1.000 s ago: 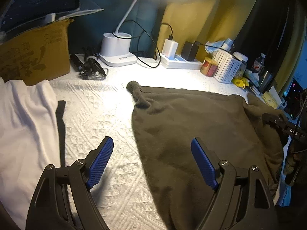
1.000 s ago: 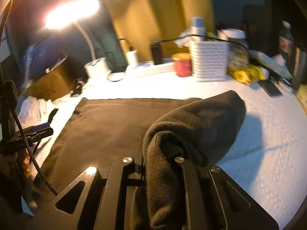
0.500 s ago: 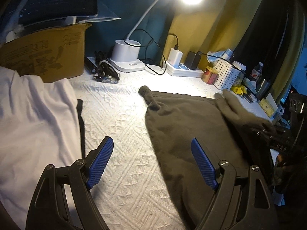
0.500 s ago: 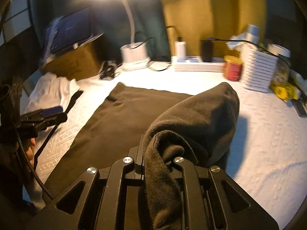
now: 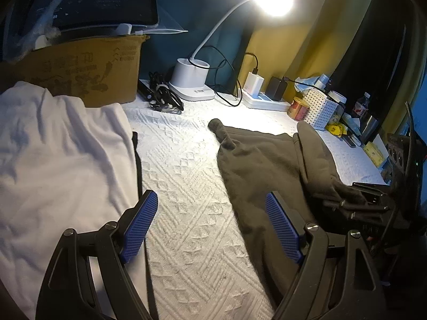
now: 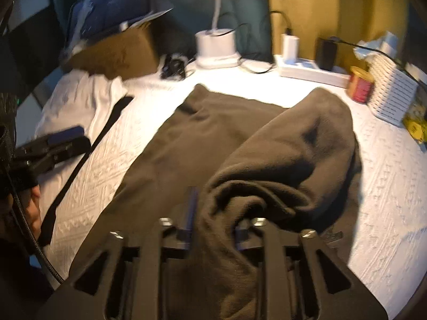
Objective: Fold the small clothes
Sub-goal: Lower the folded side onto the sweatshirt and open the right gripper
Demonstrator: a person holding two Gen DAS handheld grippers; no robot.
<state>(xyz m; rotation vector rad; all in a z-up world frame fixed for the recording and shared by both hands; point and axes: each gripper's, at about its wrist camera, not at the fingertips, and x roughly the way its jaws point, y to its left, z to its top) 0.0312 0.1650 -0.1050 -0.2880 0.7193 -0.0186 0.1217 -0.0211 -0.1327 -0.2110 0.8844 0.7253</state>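
A white quilted cover (image 5: 192, 213) with a raised diamond weave spreads over the surface under a bright gooseneck lamp (image 5: 192, 80), whose round white base stands at the far edge against a teal and mustard backdrop. We hold the left gripper (image 5: 210, 226) low over bare cover, its jaws spread wide with nothing between them; the ribbed blue pads (image 5: 140, 224) look like fine rubber mesh. To its left lies a soft white garment (image 5: 58, 160) in loose creases, with a cardboard box (image 5: 88, 69) beyond it. To its right lies the olive-brown fleece garment (image 6: 208, 144), matte and slightly fuzzy, most of it flat on the cover with one rolled corner pointing toward the lamp. Our right gripper (image 6: 216, 226) is at the near edge of that garment; its jaws are opening, and a thick bunched fold of fleece still sits between them, draping forward in a rounded hump over the flat part. We cannot tell from the blurred view whether the pads still press on the cloth. Beyond the right gripper stand a white power strip (image 6: 309, 70), a red tin (image 6: 360, 84) and a white perforated basket (image 6: 392, 93).
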